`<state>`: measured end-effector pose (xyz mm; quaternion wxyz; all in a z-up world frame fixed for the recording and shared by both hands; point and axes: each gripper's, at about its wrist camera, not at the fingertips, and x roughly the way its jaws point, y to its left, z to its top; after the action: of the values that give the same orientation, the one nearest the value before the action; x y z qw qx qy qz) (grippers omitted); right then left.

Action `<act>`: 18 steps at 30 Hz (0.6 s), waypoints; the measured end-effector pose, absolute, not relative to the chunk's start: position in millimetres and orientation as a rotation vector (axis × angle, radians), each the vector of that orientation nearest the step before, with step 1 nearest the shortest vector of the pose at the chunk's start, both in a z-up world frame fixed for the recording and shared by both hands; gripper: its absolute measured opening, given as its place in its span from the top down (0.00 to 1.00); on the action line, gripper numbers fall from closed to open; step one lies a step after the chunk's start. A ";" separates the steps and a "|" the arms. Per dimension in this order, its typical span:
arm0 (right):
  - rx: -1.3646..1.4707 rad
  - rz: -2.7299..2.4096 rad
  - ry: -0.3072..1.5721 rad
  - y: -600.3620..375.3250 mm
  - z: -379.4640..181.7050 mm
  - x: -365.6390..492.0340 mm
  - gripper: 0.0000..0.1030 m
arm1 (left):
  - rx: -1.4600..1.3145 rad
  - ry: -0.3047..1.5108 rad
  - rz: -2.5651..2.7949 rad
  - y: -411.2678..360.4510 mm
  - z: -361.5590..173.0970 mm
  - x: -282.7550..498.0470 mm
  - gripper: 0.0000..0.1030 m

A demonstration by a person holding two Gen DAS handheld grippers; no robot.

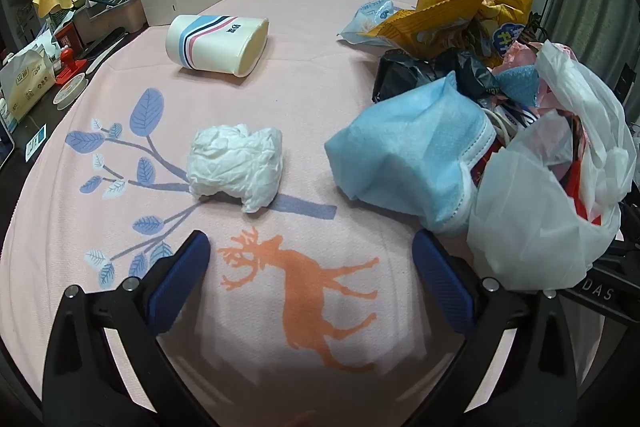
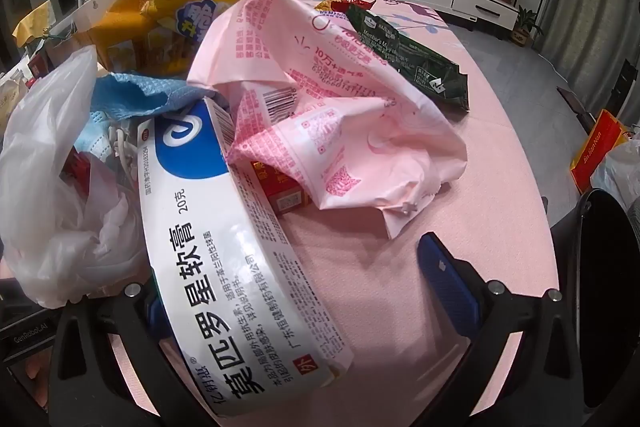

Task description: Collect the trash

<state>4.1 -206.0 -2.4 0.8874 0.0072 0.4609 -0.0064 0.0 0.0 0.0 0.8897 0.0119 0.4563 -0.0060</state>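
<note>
1. left gripper (image 1: 311, 279): jaws wide, nothing between them, above the orange deer print on the pink tablecloth (image 1: 320, 75).

2. right gripper (image 2: 312, 291): we read its jaws as wide too. only the right blue pad is clear; the left one is hidden behind a white ointment box (image 2: 224, 267) that lies across it. we cannot tell whether the box touches that pad, but nothing is pinched.

3. crumpled white tissue (image 1: 236, 165): just ahead of the left gripper, alone on the cloth. we judge it very light and soft; it will squash, so take it across its middle bulk.

4. blue face mask (image 1: 404, 159): to the right of the tissue, leaning against the white plastic bag (image 1: 552, 211). limp; pinch a fold or the edge.

5. white plastic bag: part filled, open mouth; thin and slippery, likely the collecting place.

6. pink crumpled wrapper (image 2: 340, 115): beyond the ointment box, light, crackly, springy.

7. dark green snack wrapper (image 2: 408, 59): further right, flat; an end suits best.

8. yellow snack bags (image 1: 452, 7): behind the pile, bulky but light.

9. striped paper cup (image 1: 216, 41): far left, on its side; stiff yet crushable, grip at the rim.
</note>
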 end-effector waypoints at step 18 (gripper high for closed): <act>0.054 0.065 0.989 -213.6 11.2 -23.6 0.02 | 0.010 0.985 -0.042 -0.3 5.2 -7.7 0.02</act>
<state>-23.6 -213.6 11.2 0.8793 0.0259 0.4745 0.0314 -7.7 -0.3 5.2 0.8810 0.0050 0.4727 -0.0200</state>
